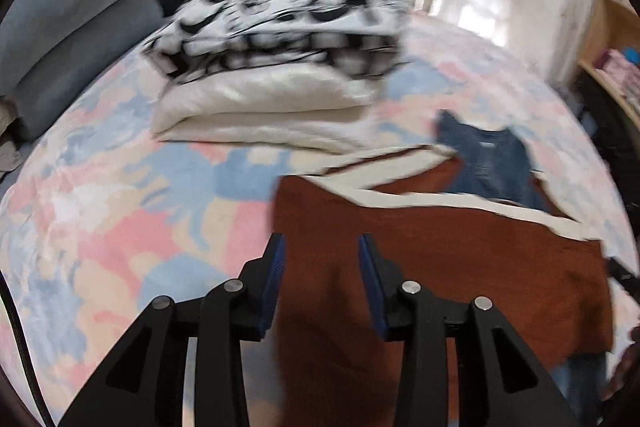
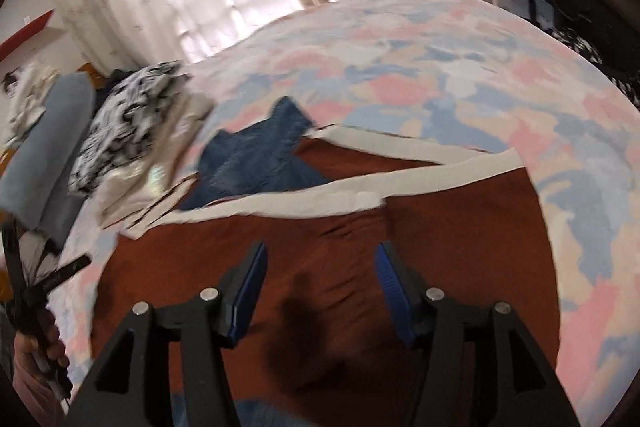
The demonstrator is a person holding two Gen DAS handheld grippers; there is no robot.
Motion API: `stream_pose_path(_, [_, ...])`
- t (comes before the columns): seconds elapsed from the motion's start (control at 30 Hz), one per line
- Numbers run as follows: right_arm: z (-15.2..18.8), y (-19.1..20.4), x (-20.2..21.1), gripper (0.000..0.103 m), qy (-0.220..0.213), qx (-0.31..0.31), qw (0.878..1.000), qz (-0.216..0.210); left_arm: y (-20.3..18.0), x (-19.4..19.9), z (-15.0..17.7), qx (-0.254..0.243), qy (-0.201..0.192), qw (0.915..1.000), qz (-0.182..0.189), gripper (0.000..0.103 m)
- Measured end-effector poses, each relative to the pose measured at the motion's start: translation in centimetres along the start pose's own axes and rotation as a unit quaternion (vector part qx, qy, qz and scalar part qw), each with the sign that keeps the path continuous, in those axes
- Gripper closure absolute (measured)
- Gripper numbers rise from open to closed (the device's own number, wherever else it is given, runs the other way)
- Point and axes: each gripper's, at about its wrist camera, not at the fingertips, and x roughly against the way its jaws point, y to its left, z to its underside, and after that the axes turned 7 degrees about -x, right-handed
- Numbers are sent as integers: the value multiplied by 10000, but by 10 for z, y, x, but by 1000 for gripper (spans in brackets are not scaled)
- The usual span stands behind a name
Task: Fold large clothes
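Here my left claw (image 1: 321,247) and right claw (image 2: 320,255) hang released over one rust garment (image 2: 320,227); two folded items (image 1: 272,67) stacked on the bed (image 1: 100,207).

Rust garment (image 2: 440,227) w/ cream trim, flat over denim (image 2: 256,159).

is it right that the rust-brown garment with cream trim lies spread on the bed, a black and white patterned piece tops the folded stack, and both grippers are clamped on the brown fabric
Not quite: neither gripper is clamped. In each wrist view the left gripper and right gripper stand open above the rust-brown garment, nothing between the pads. The rest holds: it lies spread on the bed, and the black and white patterned piece tops the folded stack.
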Motion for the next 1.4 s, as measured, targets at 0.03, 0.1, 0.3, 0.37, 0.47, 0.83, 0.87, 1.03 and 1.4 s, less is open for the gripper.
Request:
stream_pose_path(0.03, [6, 9, 1, 47, 59, 101, 9999, -64, -13, 7, 4, -63, -12, 9998, 184, 67])
stream_pose_path(0.1, [18, 30, -2, 47, 250, 282, 9990, -251, -32, 11, 12, -147, 40, 9991, 392, 67])
stream_pose_path(0.3, [61, 83, -25, 47, 675, 779, 9928, -613, -80, -11, 59, -473, 531, 9956, 613, 67])
stream_pose_path(0.37, [72, 87, -40, 47, 823, 1027, 9908, -321, -82, -24, 76, -611, 697, 9950, 384, 67])
stream_pose_path(0.47, [73, 69, -46, 52, 838, 1064, 9908, -12, -69, -30, 85, -506, 644, 9958, 408, 67])
stream_pose_path(0.83, [59, -29, -5, 66, 349, 209, 9977, 537, -50, -27, 85, -137, 630, 9954, 715, 67])
stream_pose_path(0.87, [59, -27, -5, 64, 331, 209, 9977, 549, -49, -28, 83, -134, 635, 9954, 710, 67])
stream_pose_path(1.03, [58, -20, 0, 64, 214, 132, 9985, 488, -48, -26, 78, -59, 700, 9951, 691, 67])
stream_pose_path(1.4, [57, -21, 9, 64, -56, -122, 9997, 209, -49, 0, 74, -173, 378, 9983, 400, 36])
